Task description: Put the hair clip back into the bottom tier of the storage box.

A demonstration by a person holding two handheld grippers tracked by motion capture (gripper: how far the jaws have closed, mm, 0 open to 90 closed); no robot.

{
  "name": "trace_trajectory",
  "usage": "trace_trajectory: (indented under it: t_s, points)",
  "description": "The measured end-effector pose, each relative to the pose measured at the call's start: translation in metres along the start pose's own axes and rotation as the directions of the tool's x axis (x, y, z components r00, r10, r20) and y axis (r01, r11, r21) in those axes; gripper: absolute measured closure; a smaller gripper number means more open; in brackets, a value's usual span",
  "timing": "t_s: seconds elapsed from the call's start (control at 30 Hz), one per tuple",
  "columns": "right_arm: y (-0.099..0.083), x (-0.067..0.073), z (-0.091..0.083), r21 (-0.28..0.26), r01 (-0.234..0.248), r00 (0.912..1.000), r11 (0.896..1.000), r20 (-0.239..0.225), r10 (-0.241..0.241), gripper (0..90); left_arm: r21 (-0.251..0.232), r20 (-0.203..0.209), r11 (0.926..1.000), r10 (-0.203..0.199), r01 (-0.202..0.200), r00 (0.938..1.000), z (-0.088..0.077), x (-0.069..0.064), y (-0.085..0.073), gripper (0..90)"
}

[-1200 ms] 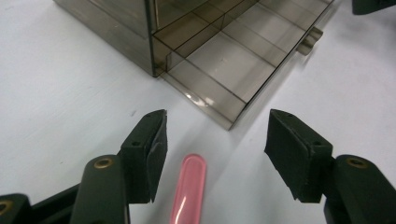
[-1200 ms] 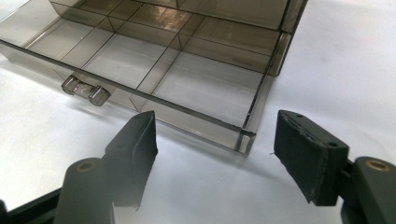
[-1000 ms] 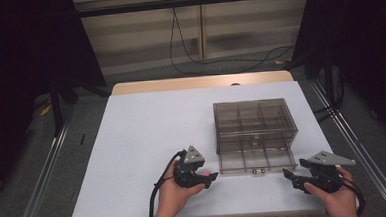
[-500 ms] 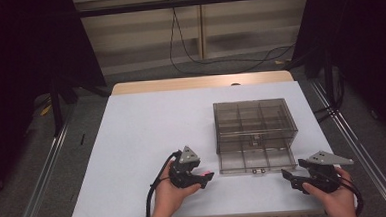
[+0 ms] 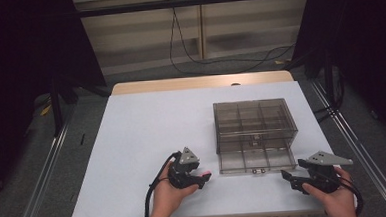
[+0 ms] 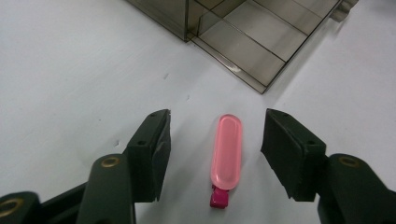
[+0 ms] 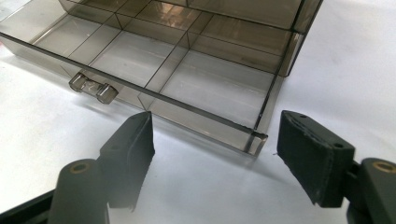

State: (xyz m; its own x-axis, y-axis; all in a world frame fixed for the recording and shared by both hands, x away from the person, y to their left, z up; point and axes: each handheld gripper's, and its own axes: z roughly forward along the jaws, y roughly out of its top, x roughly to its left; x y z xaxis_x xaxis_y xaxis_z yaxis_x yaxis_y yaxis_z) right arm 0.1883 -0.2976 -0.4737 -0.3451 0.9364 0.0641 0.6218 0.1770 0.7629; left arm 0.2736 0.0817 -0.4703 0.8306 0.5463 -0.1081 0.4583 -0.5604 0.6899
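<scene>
White tabletop lies under both of your tools, and between the spread jaws of your left gripper (image 6: 215, 144) rests the pink clip (image 6: 226, 154), flat on the surface and touching neither pad. Its long axis runs straight away from you along the line of the jaws, with the darker magenta end nearest the gripper and the rounded pale end pointing toward the drawer. That is the relation to mind: the jaws already straddle it across its narrow width, so closing them should catch it by the long sides, provided you sit low enough. Your left gripper (image 5: 187, 171) is plainly the nearer one; in the high view the clip (image 5: 204, 175) shows just at its tip. Your right gripper (image 7: 215, 154) is also released, holding nothing, aimed at the near corner of the pulled-out drawer (image 7: 187, 88), whose divided compartments look empty. In the high view the right gripper (image 5: 297, 179) sits just beside the smoky organizer box (image 5: 254, 118), with the drawer (image 5: 256, 160) open toward you. Beyond the table (image 5: 147, 126), a dark room, a cable (image 5: 188, 53) on the floor.
</scene>
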Motion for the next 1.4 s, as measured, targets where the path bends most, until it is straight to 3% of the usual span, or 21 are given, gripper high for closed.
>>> trace_trajectory:
  t_s: [0.4, 0.63, 0.93, 1.23, 1.4]
  points:
    - [-0.0001, -0.0001, -0.0006, 0.005, -0.002, 0.9999, 1.000, -0.012, 0.002, 20.9, 0.034, -0.007, 0.9994, 0.011, -0.011, 0.9999, 0.0025, -0.0011, -0.0023, 49.7]
    - [0.0009, -0.0003, -0.0008, 0.004, 0.000, 0.9999, 1.000, -0.013, 0.000, 17.4, 0.027, -0.024, 0.9995, 0.014, -0.013, 0.9996, 0.0020, -0.0001, -0.0037, 59.6]
    - [0.0005, -0.0001, 0.0009, 0.010, -0.001, 0.9999, 1.000, -0.011, 0.002, 12.2, 0.054, -0.035, 0.9979, 0.038, -0.036, 0.9987, 0.0000, -0.0009, -0.0030, 73.3]
    - [0.0005, -0.0002, 0.0017, 0.009, -0.007, 0.9999, 1.000, -0.015, 0.007, 9.8, 0.058, -0.031, 0.9981, 0.023, -0.021, 0.9993, 0.0003, -0.0015, -0.0022, 76.2]
    - [0.0002, 0.0001, 0.0021, 0.013, -0.001, 0.9998, 1.000, -0.018, 0.001, 8.2, 0.047, -0.020, 0.9988, -0.013, 0.014, 0.9997, -0.0001, 0.0003, -0.0013, 76.3]
